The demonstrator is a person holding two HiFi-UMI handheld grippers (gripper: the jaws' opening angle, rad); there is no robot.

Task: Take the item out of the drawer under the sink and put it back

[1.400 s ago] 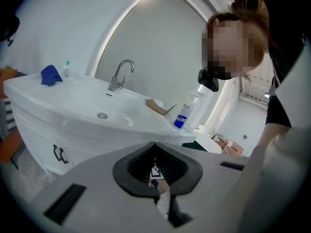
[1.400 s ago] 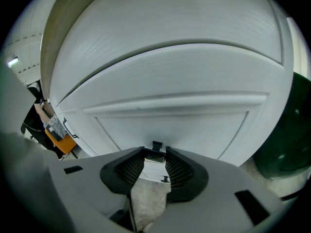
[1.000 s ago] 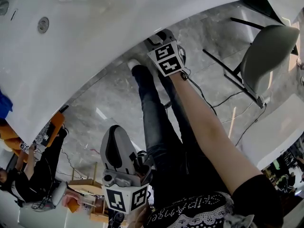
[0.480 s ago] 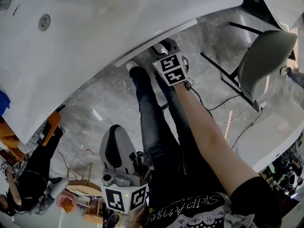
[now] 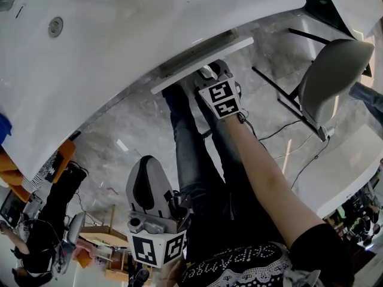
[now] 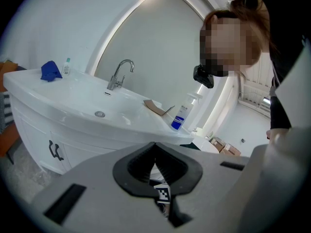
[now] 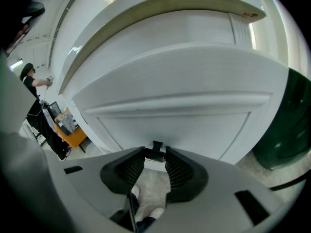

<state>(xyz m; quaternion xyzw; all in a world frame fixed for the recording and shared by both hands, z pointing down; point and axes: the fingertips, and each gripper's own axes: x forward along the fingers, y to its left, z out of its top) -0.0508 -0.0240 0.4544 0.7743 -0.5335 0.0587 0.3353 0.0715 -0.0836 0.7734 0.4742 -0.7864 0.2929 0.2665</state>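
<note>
drawer (image 5: 202,63) under sink (image 5: 119,34) stands further out than a second ago. right gripper (image 5: 207,72) draws it, jaws clamped on black handle (image 7: 156,151). opening looks under way, item not yet reachable. left gripper (image 5: 146,187) hangs low, jaws closed on nothing. drawer interior shows only as thin slit in head view. item unseen, presumably inside.
</note>
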